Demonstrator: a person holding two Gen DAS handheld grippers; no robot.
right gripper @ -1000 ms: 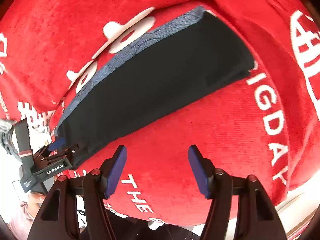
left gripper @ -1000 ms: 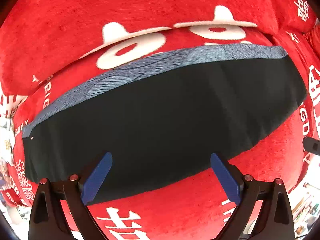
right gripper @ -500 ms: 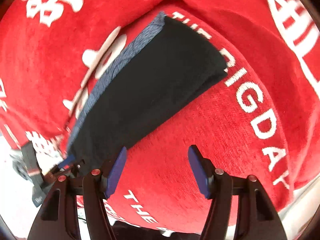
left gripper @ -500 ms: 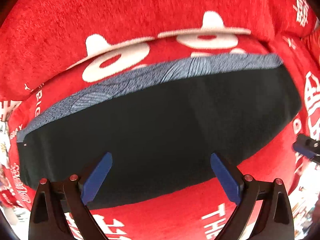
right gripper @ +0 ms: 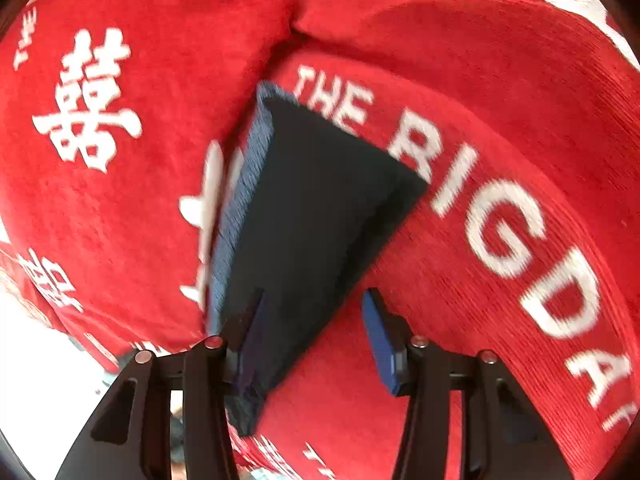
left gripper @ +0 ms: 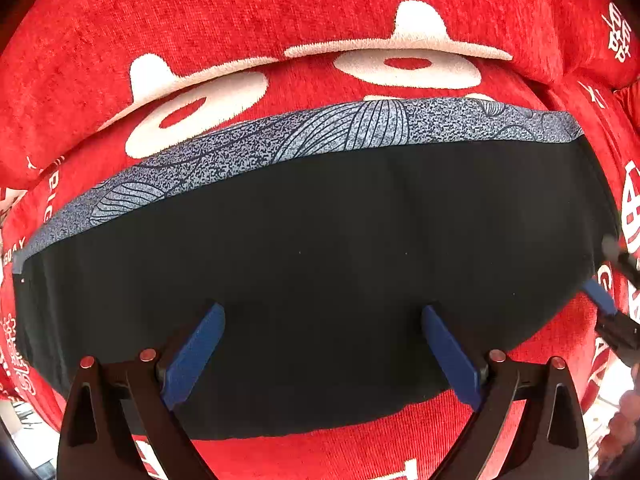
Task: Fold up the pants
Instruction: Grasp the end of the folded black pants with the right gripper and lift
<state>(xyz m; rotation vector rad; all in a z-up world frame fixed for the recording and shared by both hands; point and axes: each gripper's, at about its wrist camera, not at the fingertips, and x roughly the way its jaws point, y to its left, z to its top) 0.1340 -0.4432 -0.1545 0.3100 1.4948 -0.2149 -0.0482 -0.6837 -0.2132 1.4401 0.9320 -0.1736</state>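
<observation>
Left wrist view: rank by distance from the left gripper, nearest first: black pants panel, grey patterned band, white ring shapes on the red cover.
From the left gripper, whose jaws stand open over the fabric:
1. black pants panel, directly under and between the fingers.
2. grey patterned band, along the panel's far edge.
3. white ring shapes, on the red cover beyond the band.

The left black two-finger gripper with blue pads points straight down, jaws spread wide. The right one tilts downward, its jaws just narrowing.
</observation>
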